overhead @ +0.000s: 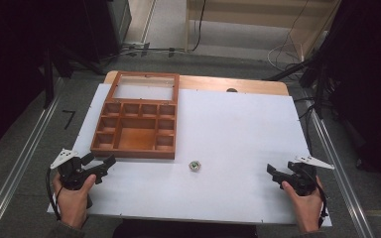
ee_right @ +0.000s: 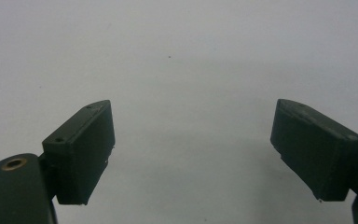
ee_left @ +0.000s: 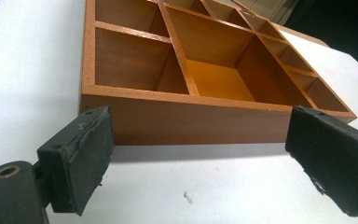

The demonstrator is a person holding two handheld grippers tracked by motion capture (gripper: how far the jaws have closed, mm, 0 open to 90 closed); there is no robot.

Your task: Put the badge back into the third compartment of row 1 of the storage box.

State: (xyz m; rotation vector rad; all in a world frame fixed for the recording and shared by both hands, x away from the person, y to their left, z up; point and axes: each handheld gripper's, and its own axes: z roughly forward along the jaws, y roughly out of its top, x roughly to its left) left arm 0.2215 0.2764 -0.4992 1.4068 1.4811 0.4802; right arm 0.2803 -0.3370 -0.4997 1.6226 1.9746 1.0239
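Jaws of our left hand-held gripper (ee_left: 198, 161) stand wide apart with nothing between them, and our left hand (overhead: 73, 196) holds it at the near left corner of the desk (overhead: 238, 129). Just ahead of it lies a wooden compartment tray (overhead: 135, 130), its near wall close before the jaws in the left gripper view (ee_left: 186, 119); its hinged, glass-paned lid (overhead: 144, 87) lies open beyond it. Our right hand-held gripper (ee_right: 193, 154) is likewise spread wide and holds nothing, facing bare white desk top; our right hand (overhead: 305, 198) keeps it at the near right corner. Between the two grippers, somewhat nearer the left one and just off the tray's near right corner, rests a small round greenish object (overhead: 194, 165), too small to identify.
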